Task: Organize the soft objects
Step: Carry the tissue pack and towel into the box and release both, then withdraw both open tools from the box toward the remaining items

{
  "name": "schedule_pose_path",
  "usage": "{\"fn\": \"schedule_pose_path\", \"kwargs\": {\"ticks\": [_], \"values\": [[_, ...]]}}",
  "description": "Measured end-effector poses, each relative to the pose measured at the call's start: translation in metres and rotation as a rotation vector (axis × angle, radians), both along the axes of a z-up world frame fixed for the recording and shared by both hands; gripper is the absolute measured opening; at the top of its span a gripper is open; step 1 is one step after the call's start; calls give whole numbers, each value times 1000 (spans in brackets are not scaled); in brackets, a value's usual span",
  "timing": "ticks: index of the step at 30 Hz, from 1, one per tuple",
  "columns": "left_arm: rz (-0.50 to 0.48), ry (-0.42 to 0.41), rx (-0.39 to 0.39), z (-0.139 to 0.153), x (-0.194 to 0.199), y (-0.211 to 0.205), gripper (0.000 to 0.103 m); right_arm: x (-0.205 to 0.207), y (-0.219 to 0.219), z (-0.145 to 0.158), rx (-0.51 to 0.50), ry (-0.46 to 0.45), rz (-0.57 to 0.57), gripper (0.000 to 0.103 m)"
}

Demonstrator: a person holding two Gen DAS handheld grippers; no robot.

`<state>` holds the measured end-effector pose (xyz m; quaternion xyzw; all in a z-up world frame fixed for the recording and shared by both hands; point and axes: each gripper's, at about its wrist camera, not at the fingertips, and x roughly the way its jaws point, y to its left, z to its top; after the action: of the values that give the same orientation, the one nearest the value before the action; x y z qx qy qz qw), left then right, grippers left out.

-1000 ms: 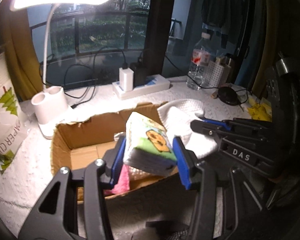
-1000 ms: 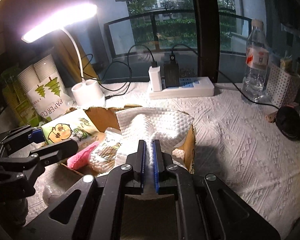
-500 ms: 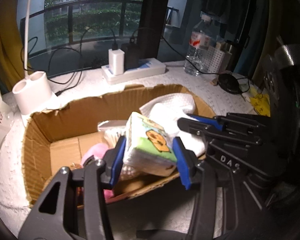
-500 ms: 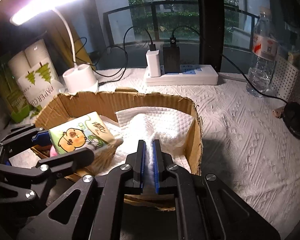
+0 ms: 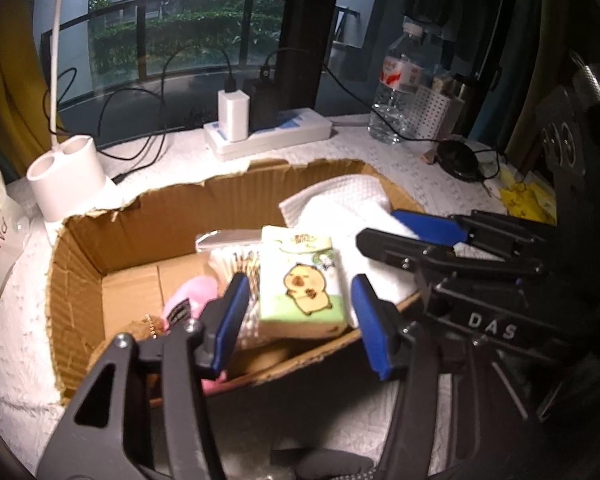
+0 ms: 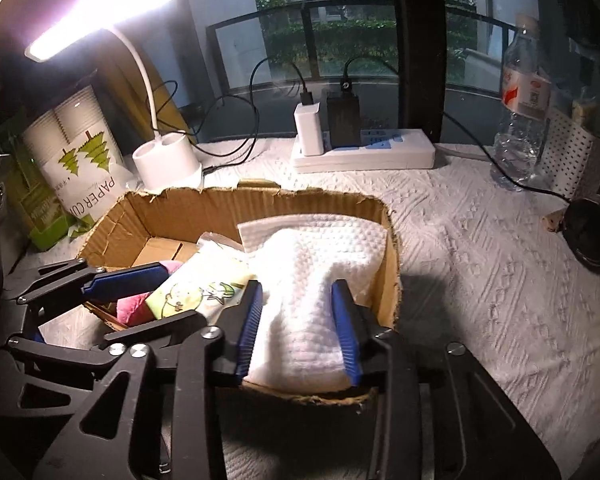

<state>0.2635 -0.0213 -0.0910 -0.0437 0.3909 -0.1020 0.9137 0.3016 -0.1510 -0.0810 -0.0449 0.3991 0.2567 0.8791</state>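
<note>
A torn cardboard box (image 5: 140,216) (image 6: 204,208) sits on the white table cover. My left gripper (image 5: 298,316) is open over the box's near side; a green tissue pack with a cartoon animal (image 5: 300,280) (image 6: 192,294) rests in the box between its blue pads, free of them. My right gripper (image 6: 300,320) is open, its pads either side of a white textured cloth (image 6: 312,280) (image 5: 340,204) lying in the box's right end. A pink soft item (image 5: 192,292) (image 6: 134,306) and a brown fuzzy thing (image 5: 140,328) lie in the box too.
A white lamp base (image 5: 64,176) (image 6: 168,164) and a paper-cup sleeve (image 6: 80,160) stand left of the box. A power strip with chargers (image 5: 268,132) (image 6: 364,152) lies behind it. A water bottle (image 6: 520,112) and a black round object (image 6: 588,236) are at the right.
Both grippers have opened. The left one let the tissue pack down into the box; the right one let go of the white cloth. Both views moved closer over the box.
</note>
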Motion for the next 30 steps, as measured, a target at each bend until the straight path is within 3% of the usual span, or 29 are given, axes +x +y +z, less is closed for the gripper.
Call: {"fn": "schedule_pose_path", "kwargs": {"ticks": [2,15,19,30], "values": [[8,-9,-2,3,-5,2,68,-2,-2,2,3,-2,-8,40],[73,-61,8,21,-34,13,69,-32,-13,20,-2,-36,-40,40],[82,-78,7,26,-44,16,70,-41,-13,25,-2,-46,-40,54],[97,-106,-1,34,-64,21,70,-56,-14,33,10,-83,-50,58]]}}
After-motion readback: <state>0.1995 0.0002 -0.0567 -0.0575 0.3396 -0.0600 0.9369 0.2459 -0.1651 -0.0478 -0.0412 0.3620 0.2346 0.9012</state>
